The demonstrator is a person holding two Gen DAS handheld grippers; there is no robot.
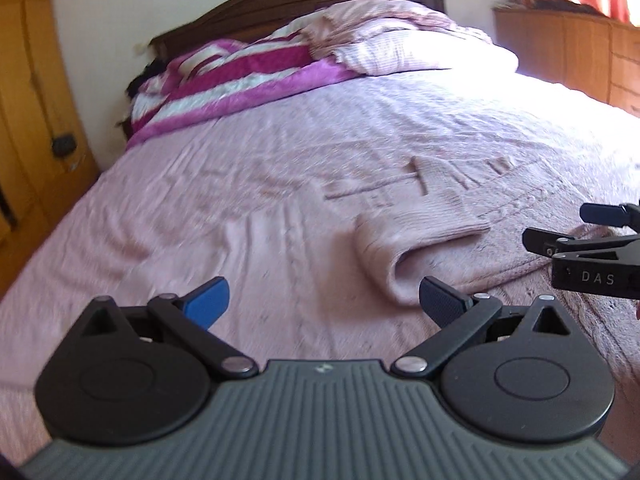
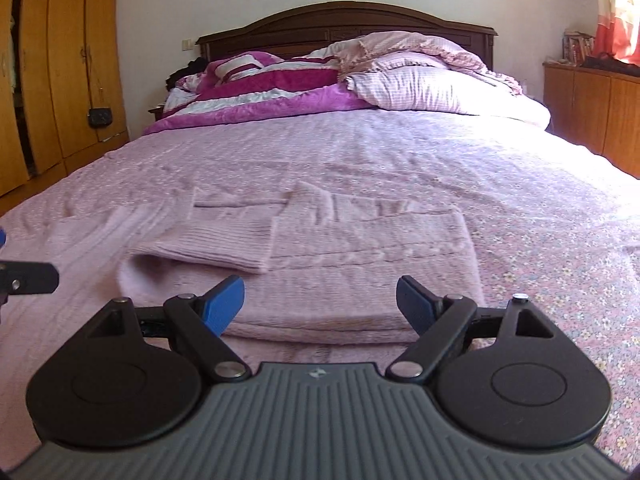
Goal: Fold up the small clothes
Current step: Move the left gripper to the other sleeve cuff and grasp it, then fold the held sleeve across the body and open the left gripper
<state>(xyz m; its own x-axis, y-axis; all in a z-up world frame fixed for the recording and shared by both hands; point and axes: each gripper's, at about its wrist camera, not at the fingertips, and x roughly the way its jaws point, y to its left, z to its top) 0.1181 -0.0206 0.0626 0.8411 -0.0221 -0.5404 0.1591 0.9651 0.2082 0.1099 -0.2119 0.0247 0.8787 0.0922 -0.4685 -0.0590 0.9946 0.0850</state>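
Left wrist view: my left claw (image 1: pixel 322 304) gapes wide and empty over the bed (image 1: pixel 248 184), the pink sweater (image 1: pixel 432 240) just ahead. Right wrist view: my right claw (image 2: pixel 320 304) spreads wide, empty, above the sweater's near hem (image 2: pixel 320 326).

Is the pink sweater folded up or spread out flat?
Partly folded. The sweater lies on the bed with one sleeve laid across its body.
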